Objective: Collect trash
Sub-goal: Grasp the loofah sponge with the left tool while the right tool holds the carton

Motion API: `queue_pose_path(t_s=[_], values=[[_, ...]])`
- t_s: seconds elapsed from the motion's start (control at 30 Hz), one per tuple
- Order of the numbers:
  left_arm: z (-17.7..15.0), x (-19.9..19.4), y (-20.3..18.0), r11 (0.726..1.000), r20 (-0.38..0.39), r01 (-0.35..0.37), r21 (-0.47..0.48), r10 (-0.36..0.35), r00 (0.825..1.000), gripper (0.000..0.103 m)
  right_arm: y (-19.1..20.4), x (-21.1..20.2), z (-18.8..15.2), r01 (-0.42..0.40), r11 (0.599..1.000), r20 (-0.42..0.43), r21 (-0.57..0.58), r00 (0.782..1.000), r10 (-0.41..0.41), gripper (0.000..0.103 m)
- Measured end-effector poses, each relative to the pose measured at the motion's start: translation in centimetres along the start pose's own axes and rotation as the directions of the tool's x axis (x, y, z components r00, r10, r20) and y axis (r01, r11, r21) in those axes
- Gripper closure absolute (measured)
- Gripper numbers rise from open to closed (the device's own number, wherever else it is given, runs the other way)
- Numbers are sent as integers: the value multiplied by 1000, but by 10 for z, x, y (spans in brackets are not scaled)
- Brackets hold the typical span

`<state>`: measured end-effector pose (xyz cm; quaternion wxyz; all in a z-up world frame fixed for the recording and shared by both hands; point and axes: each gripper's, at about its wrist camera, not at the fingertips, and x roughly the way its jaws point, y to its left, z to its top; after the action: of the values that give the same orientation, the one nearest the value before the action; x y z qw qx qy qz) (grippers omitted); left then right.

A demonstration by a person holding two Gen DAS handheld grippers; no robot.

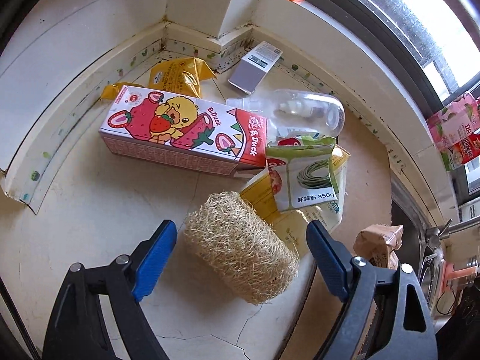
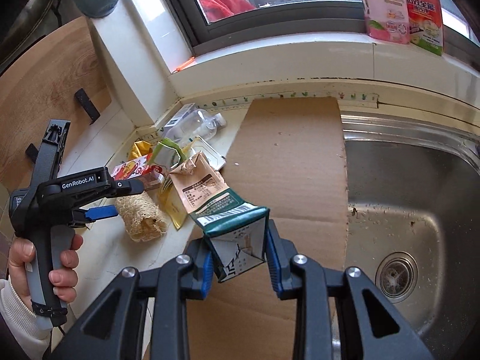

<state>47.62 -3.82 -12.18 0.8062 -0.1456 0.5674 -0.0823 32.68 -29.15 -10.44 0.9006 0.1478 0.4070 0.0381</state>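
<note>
A tan loofah roll [image 1: 240, 249] lies on the pale counter [image 1: 90, 210] between the blue pads of my left gripper [image 1: 241, 228]. The gripper is open, with a small gap on each side of the roll. Behind it sit a strawberry B.Duck box [image 1: 180, 132], a clear plastic bottle [image 1: 300, 111], a green vegetable bag [image 1: 306, 174], yellow wrappers [image 1: 180, 75] and a small grey-white box [image 1: 255, 69]. In the right wrist view my right gripper [image 2: 240, 246] is shut on a crumpled green and brown carton [image 2: 222, 210], held above a cardboard sheet [image 2: 288, 156]. The left gripper [image 2: 120, 199] straddles the loofah [image 2: 141, 216] there.
A steel sink [image 2: 420, 210] with a drain lies right of the cardboard. Pink and red refill pouches [image 2: 387, 9] stand on the windowsill. The trash heap sits in a counter corner closed in by walls. A hand [image 2: 63, 267] holds the left gripper's handle.
</note>
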Motion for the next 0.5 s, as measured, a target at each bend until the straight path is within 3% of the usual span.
queue_pose_path(t_s=[0.1, 0.3, 0.5], values=[[-1, 10, -5, 999, -20, -28, 20, 29, 999, 45, -4, 4, 0, 10, 1000, -14, 23, 1000, -10, 73], [-7, 3, -6, 997, 16, -41, 69, 40, 999, 58, 1, 3, -3, 10, 1000, -13, 25, 1000, -10, 73], [-29, -24, -13, 976, 42, -84, 202, 77, 996, 65, 10, -5, -10, 13, 1000, -18, 26, 1000, -13, 73]])
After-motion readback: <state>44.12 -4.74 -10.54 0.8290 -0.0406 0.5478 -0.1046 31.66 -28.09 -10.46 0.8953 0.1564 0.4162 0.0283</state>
